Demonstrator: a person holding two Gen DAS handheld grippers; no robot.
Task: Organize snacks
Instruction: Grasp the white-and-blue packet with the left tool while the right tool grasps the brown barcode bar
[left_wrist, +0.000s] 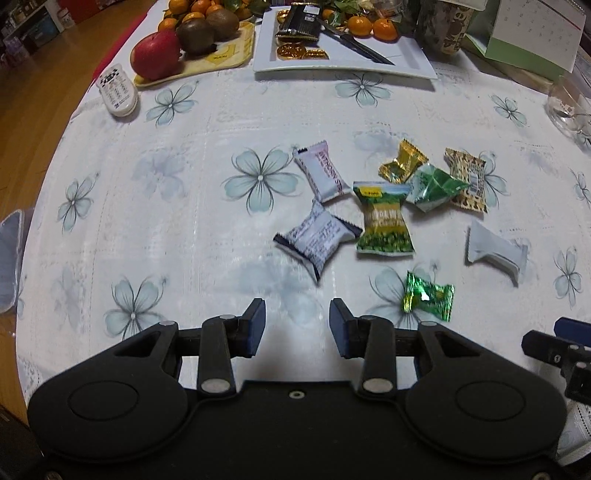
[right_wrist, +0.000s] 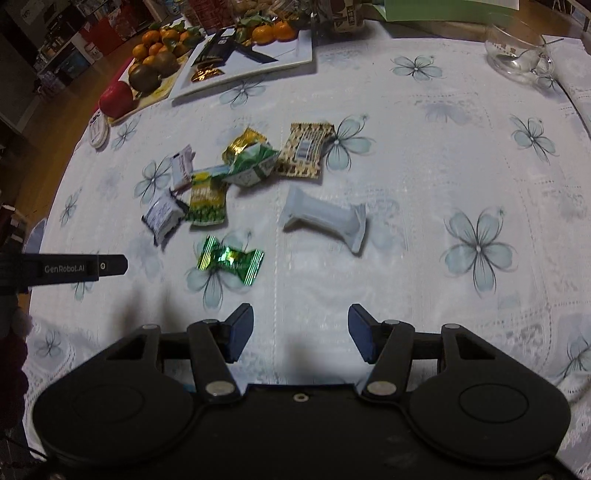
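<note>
Several wrapped snacks lie loose on the flowered tablecloth: two white packs (left_wrist: 323, 171) (left_wrist: 317, 238), a green-yellow pack (left_wrist: 384, 219), a gold one (left_wrist: 400, 162), a green pyramid pack (left_wrist: 432, 184), a brown patterned one (left_wrist: 467, 181), a plain white pack (right_wrist: 325, 216) and a shiny green candy (right_wrist: 229, 260). My left gripper (left_wrist: 297, 314) hangs open just short of the white packs, with nothing between its pads. My right gripper (right_wrist: 301, 317) is open too, below the plain white pack and right of the green candy. A white tray (left_wrist: 332, 68) at the back holds more snacks.
A knife (left_wrist: 354, 44) and oranges lie on the white tray. To its left, a yellow fruit tray (left_wrist: 221, 62) carries an apple (left_wrist: 157, 55) and kiwis, with a remote (left_wrist: 118, 90) beside it. A glass cup (right_wrist: 517, 51) stands far right. The table edge curves along the left.
</note>
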